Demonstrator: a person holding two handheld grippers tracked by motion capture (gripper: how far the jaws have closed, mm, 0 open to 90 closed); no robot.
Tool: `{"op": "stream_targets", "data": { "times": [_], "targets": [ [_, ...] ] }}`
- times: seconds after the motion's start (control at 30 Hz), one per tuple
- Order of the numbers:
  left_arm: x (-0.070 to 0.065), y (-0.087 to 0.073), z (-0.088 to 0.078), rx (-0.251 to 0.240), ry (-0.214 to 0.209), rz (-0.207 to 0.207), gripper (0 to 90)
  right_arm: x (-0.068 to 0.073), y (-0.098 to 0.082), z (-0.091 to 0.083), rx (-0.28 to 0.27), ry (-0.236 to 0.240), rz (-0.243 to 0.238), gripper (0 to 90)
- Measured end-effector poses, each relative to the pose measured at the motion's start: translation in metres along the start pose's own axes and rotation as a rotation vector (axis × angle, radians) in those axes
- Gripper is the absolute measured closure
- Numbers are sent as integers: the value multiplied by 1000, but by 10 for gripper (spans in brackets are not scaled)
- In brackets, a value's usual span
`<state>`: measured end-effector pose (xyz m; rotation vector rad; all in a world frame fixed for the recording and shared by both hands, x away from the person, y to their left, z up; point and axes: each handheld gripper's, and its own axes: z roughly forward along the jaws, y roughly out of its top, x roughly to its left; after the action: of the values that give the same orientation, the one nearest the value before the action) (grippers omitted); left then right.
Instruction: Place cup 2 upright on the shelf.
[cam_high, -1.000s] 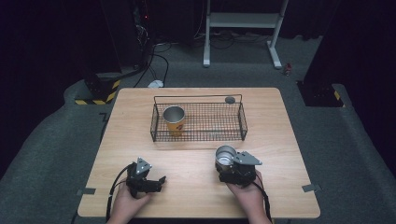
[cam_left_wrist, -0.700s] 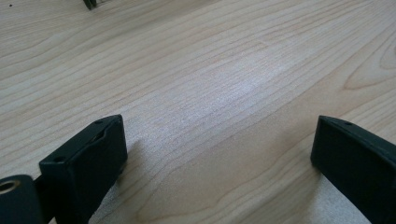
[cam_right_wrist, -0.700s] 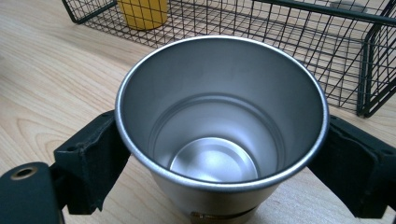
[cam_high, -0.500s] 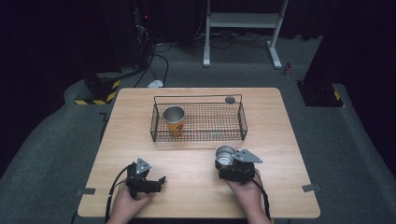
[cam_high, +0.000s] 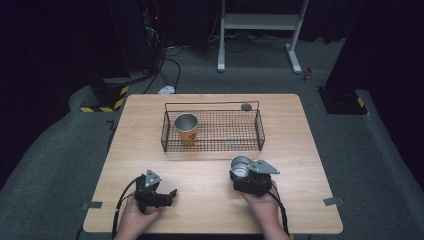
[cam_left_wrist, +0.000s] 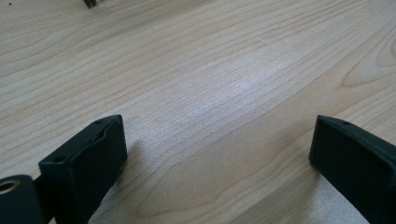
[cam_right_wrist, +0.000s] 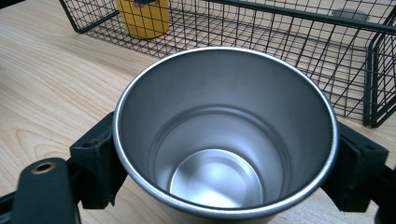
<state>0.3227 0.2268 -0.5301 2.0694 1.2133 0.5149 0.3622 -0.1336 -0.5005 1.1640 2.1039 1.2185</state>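
We've got the steel cup (cam_right_wrist: 224, 135) upright and clamped in our right gripper (cam_high: 251, 178) just in front of the wire basket (cam_high: 212, 131), while our left gripper (cam_high: 156, 192) sits wide open, holding nothing.

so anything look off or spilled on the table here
Nothing stands out. The steel cup sits upright and empty between the jaws of the right claw, the yellow cup stands upright in the wire basket, and the left claw is open over bare table. No spills or damage.
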Motion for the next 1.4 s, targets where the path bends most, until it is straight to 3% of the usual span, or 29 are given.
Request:
{"op": "stream_targets", "data": {
  "times": [0.87, 1.4],
  "targets": [
    [0, 0, 0, 1, 0, -3, 45, 3, -2, -2, -2, -19, -28, 184],
    [-1, 0, 0, -1, 10, -11, 47, 2, 10, -8, -34, -35, -30, 185]
  ]
}}
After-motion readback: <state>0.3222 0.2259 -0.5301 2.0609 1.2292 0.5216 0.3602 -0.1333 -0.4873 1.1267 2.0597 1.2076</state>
